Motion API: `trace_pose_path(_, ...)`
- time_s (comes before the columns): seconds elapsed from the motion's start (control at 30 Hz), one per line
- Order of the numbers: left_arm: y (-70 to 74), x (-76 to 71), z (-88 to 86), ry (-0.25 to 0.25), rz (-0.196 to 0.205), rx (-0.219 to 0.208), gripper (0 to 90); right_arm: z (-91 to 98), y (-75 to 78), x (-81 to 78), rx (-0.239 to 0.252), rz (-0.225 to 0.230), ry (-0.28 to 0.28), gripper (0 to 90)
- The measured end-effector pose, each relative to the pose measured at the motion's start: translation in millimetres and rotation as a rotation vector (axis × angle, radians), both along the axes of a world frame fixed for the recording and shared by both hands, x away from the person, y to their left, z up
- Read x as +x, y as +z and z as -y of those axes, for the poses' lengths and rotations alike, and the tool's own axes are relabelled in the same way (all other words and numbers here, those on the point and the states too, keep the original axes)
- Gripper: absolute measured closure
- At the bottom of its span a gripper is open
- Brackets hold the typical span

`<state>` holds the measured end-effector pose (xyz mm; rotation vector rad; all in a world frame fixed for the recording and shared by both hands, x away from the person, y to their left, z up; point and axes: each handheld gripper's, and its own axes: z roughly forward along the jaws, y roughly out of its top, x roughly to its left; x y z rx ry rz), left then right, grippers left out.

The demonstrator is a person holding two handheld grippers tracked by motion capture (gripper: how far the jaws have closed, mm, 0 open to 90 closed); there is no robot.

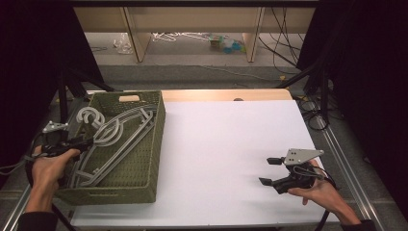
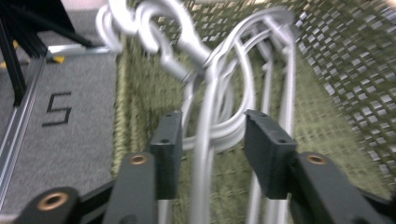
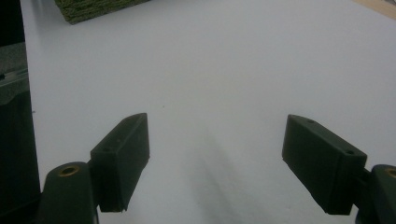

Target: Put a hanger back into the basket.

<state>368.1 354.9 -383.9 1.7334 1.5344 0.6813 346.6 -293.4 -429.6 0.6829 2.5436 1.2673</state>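
Left gripper (image 1: 89, 141) over the hangers (image 1: 113, 139) in the basket (image 1: 149, 159)

The grey hangers lie piled in the green woven basket at the tabletop's (image 1: 226, 144) left edge. The left gripper reaches in from the basket's left rim, its jaws partly apart with a few hanger wires running between the pads, none pinched. The right gripper (image 1: 269, 171) rests near the tabletop's front right corner, jaws wide apart over bare white surface.
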Motion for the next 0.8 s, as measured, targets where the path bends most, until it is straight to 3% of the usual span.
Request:
trace_pose_path(0.3,23.6,-26.1,13.8,-0.062,0.09,-0.004,43.3,0.4,1.1,0.0,0.019,0.005,-0.018,23.4)
trace_pose_path(0.37,29.0,-35.5,24.7,-0.094,0.119,-0.004,40.6,0.0,1.3,-0.2,0.022,0.004,-0.021,23.4)
trace_pose_path(0.63,37.3,-49.0,60.4,-0.186,0.175,-0.013,35.8,-1.6,2.9,-1.6,0.031,0.021,-0.031,22.8)
trace_pose_path(0.73,39.6,-55.0,76.7,-0.21,0.216,-0.041,34.8,-1.4,3.7,-2.2,0.032,0.021,-0.034,22.5)
trace_pose_path(0.8,40.3,-56.5,80.5,-0.22,0.22,-0.044,33.8,-1.1,4.1,-2.3,0.037,0.026,-0.04,22.3)
